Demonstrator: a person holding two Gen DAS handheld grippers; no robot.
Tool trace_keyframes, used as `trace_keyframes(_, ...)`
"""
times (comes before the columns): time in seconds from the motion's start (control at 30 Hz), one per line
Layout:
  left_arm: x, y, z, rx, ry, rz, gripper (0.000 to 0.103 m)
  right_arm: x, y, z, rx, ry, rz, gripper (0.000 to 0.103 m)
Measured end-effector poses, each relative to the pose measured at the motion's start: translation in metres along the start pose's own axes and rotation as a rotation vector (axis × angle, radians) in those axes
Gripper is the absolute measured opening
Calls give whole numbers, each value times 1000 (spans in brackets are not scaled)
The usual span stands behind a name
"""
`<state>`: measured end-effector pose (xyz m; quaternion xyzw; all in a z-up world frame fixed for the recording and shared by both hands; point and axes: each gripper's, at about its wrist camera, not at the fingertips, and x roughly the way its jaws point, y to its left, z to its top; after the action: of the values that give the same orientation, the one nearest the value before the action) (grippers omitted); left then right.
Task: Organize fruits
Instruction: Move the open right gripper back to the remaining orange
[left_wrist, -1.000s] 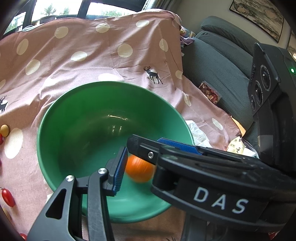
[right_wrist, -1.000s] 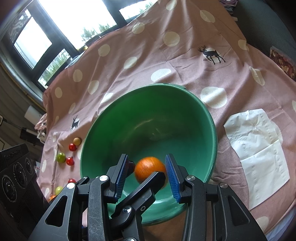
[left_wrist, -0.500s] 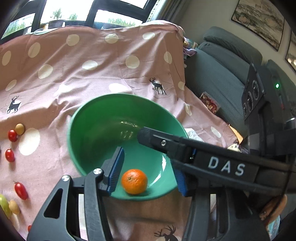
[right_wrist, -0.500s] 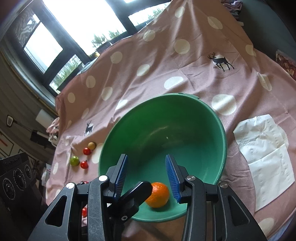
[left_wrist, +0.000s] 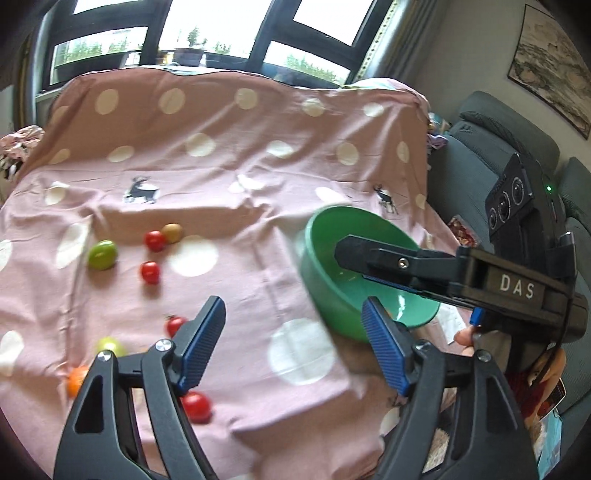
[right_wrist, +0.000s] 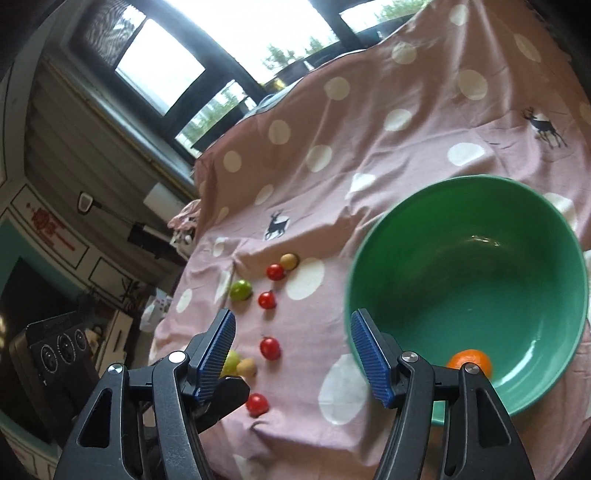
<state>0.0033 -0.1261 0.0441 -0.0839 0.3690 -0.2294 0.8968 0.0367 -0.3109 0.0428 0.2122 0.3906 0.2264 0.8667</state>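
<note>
A pink cloth (left_wrist: 229, 177) with white dots and small deer covers the table; behind it stand dark-framed windows (left_wrist: 207, 33), and a grey sofa (left_wrist: 476, 147) lies to the bowl's far right under a framed picture (left_wrist: 550, 70).

The green bowl (right_wrist: 476, 229) sits on the cloth, and one orange (right_wrist: 471, 363) lies inside it by the near wall.

Left of the bowl, loose fruits are scattered on the cloth: red tomatoes (right_wrist: 275, 272), a green one (right_wrist: 241, 290) and a yellowish one (right_wrist: 289, 260); more lie nearer, a red one (left_wrist: 196, 406) partly behind the left gripper's finger.

The left gripper (left_wrist: 295, 347) hangs released and empty over the cloth left of the bowl. The right gripper (right_wrist: 293, 358) is spread wide and empty, its right finger before the bowl's rim; in the left view its body crosses the bowl.
</note>
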Motion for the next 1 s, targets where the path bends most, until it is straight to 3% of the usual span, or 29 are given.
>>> trace_keyframes(0.1, -20, 30, -8, -57, 19, 29, 78, 17, 23, -5, -45, 45, 51, 70)
trace_keyframes(0.23, -45, 72, -22, -155, -13, 98, 79, 46, 45, -15, -54, 126, 124, 70)
trace_keyframes(0.43, -56, 131, -36, -285, -46, 250, 78, 90, 71, -40, -97, 237, 80, 70)
trace_keyframes(0.6, -66, 157, -42, -327, -61, 245, 78, 119, 82, -58, -120, 316, 89, 70)
trace_keyframes(0.83, -70, 178, -53, -344, -45, 292, 77, 143, 94, -72, -123, 350, 99, 70)
trace_keyframes(0.9, -72, 183, -55, -359, -48, 305, 77, 148, 98, -74, -116, 354, 130, 64)
trace_keyframes(1.0, -76, 185, -56, -360, -60, 314, 76, 159, 103, -80, -98, 377, 164, 61)
